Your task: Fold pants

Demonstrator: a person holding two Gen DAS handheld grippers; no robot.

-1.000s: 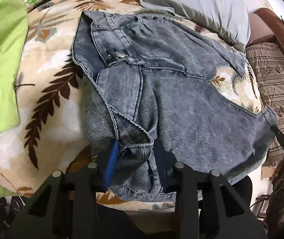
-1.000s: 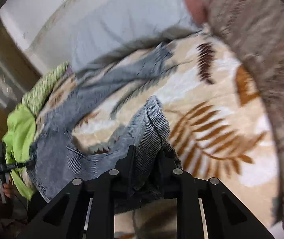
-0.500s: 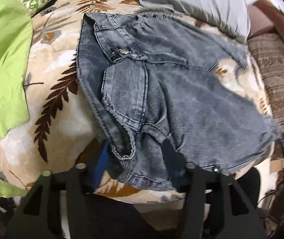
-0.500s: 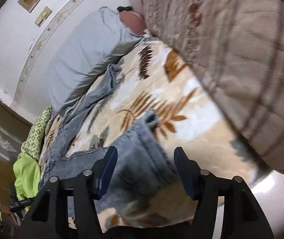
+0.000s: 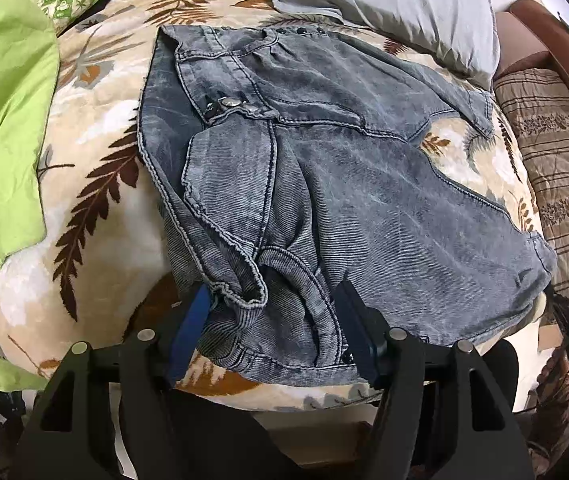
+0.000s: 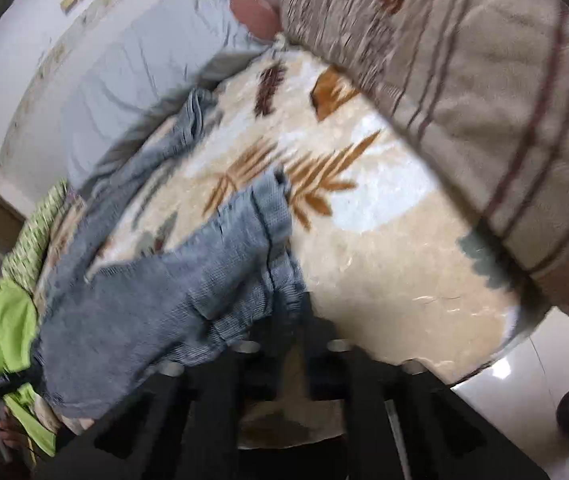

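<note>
The jeans (image 5: pixel 324 184) lie on the bed (image 5: pixel 96 184) roughly doubled but rumpled, folds remaining, left tongs (image 5: pixel 272 312) opening around a loose hem, right tongs (image 6: pixel 290 320) closed, apparently pinching the leg's edge.

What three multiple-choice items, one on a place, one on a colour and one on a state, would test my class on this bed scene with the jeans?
1. Where do the grey jeans lie?
A. on the leaf-print blanket
B. on the floor
C. over a chair

2. What colour is the cloth at the blanket's left edge?
A. red
B. lime green
C. black

3. How do the left gripper's jaws stand?
A. clamped shut on bare blanket
B. apart, with a denim fold between them
C. out of view

Answers:
1 A: leaf print shows all round the denim.
2 B: bright green in the left wrist view.
3 B: blue pads stand either side of the bunched hem, opening.
</note>
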